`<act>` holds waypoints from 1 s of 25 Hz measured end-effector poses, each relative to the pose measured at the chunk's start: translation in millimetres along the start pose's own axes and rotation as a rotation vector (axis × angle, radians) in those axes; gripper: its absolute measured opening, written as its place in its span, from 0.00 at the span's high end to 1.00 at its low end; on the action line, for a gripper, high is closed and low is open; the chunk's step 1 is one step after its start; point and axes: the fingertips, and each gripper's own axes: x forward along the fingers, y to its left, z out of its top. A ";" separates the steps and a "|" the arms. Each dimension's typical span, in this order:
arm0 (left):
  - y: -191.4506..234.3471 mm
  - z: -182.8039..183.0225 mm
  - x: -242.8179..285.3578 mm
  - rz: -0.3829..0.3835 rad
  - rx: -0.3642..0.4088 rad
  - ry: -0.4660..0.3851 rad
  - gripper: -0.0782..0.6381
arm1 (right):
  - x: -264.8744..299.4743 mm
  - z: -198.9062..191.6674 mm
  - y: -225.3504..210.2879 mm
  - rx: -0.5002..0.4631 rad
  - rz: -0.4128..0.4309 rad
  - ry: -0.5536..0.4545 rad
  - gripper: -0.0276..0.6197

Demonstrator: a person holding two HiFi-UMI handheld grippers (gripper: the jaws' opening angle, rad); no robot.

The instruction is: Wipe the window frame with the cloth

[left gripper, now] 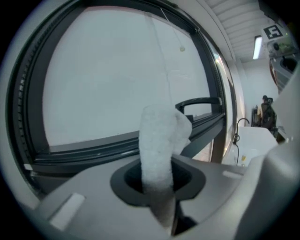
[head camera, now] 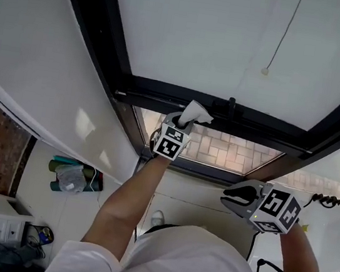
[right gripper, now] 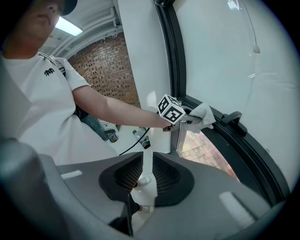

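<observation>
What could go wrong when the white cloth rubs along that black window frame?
The left gripper pinches the fluffy white cloth by one narrow fold, so dragging it along the black metal window frame might pull it loose. The small black window handle sits just right of the cloth and might snag it or the gripper if the wipe goes that way.

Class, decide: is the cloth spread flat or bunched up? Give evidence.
Bunched up. The left gripper has its claw shut on the cloth, squeezing it into a narrow wad that sticks out toward the window frame.
</observation>
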 end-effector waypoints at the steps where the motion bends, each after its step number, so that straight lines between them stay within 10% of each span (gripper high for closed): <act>1: 12.2 -3.8 -5.7 0.015 -0.007 0.001 0.76 | 3.7 2.9 0.6 0.001 0.002 0.003 0.86; 16: 194.4 -54.4 -99.3 0.278 -0.161 0.025 0.76 | 67.6 51.6 12.4 -0.025 0.054 0.018 0.86; 25: 222.2 -61.8 -116.0 0.309 -0.212 0.017 0.76 | 92.2 63.1 21.2 0.003 0.065 0.015 0.86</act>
